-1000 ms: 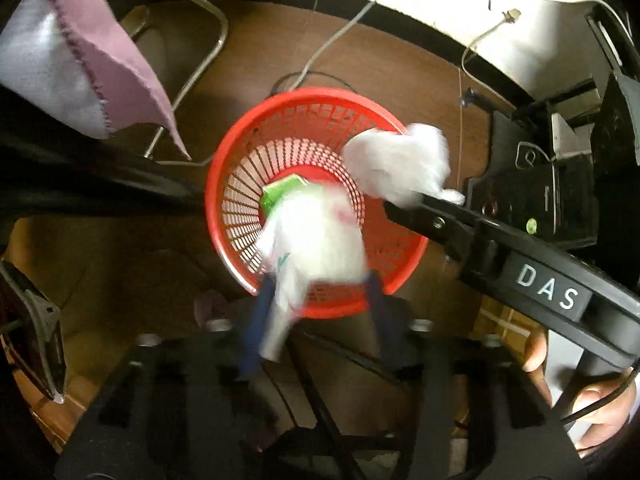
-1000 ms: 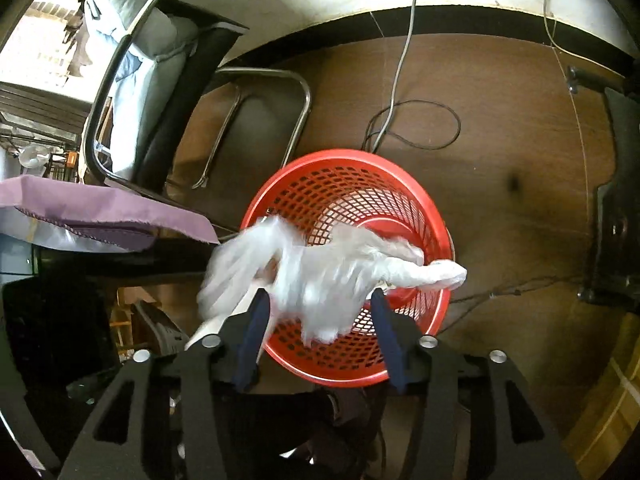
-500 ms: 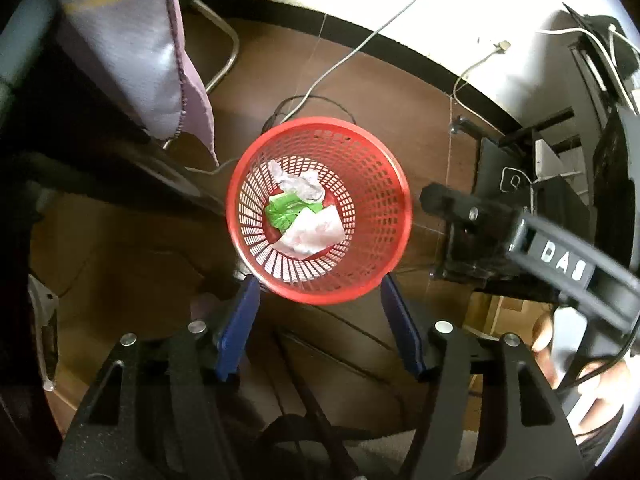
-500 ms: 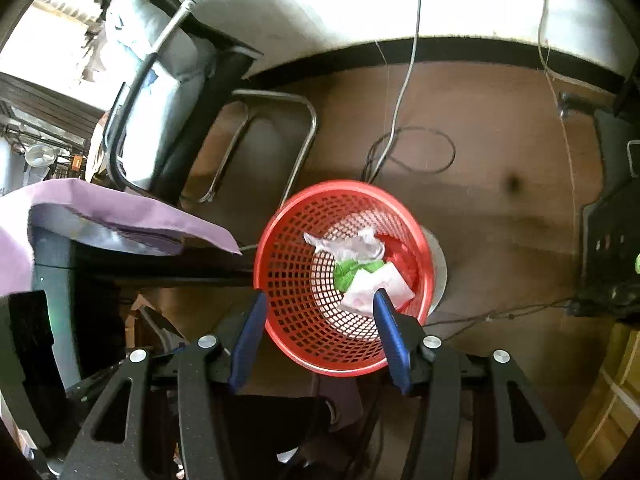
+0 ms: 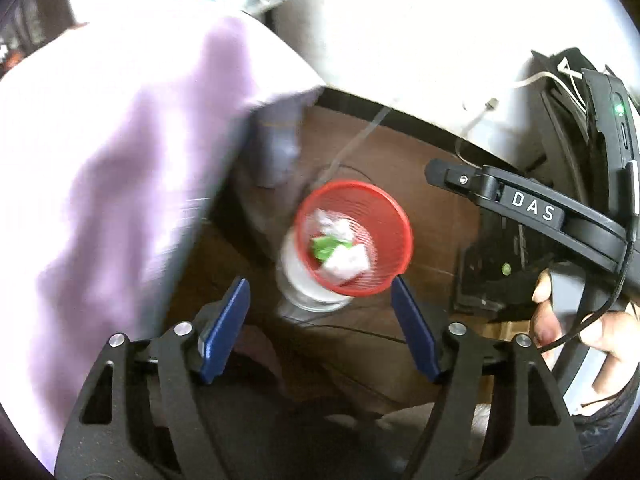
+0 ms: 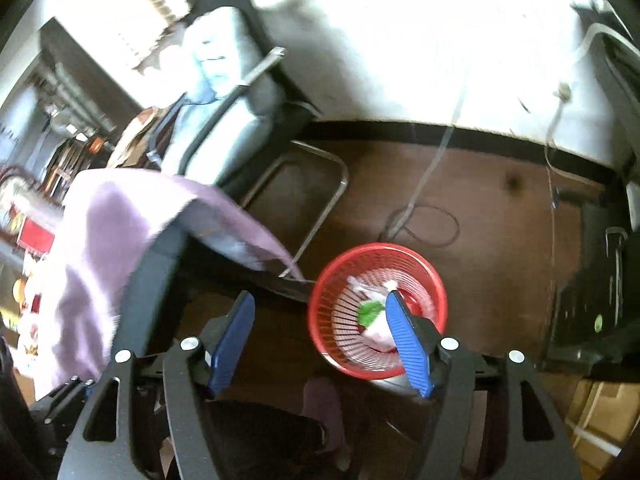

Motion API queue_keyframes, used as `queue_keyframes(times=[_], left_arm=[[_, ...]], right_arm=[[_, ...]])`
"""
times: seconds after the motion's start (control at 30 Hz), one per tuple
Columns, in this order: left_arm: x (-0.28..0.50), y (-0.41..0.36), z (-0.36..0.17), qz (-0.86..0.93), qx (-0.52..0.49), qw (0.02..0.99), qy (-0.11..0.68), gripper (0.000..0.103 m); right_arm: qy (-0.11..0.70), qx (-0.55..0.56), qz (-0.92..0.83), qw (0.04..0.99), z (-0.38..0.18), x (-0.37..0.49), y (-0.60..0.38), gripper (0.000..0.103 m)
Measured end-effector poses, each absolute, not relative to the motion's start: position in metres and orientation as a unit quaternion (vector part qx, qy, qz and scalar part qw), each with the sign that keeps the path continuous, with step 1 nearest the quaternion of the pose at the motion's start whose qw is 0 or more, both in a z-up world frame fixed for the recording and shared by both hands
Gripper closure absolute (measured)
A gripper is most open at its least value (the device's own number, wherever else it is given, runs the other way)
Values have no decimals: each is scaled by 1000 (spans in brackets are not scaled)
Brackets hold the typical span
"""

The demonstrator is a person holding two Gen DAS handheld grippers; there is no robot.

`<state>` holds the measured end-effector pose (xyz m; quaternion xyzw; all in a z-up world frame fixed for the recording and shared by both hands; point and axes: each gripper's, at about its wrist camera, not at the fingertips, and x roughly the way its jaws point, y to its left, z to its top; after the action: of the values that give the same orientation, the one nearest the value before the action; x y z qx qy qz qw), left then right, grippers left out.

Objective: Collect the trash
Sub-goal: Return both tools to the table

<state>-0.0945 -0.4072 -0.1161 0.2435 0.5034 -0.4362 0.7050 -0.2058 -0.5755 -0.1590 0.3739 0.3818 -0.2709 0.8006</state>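
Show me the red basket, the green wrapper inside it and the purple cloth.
red basket (image 5: 400, 240), left wrist view, right inner wall.
green wrapper (image 5: 323, 245), left wrist view, its middle.
purple cloth (image 6: 100, 240), right wrist view, flat top.

I am looking down into what is reading as a lived-in home room: a padded chair (image 6: 224, 120) on a chrome tube frame is standing at ten o'clock, a lilac cloth (image 6: 100, 248) is draping a table edge at nine, and loose cables (image 6: 424, 220) are trailing over brown flooring (image 6: 500, 216) at one o'clock.
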Motion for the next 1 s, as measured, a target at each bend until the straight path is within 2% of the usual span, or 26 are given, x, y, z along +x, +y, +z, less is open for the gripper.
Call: queue_keyframes(times=[0.23, 0.43, 0.73, 1.0], left_arm=[[-68, -316, -39, -376, 193, 779, 463, 29], [-23, -236, 4, -297, 133, 831, 452, 24], [54, -116, 37, -183, 69, 875, 443, 20], [112, -42, 25, -105, 28, 886, 450, 19]], right_arm=[[375, 311, -215, 846, -95, -157, -510, 30], [366, 265, -155, 878, -47, -114, -456, 26], [379, 188, -68, 903, -7, -41, -372, 25], [397, 135, -8, 908, 7, 22, -298, 25]])
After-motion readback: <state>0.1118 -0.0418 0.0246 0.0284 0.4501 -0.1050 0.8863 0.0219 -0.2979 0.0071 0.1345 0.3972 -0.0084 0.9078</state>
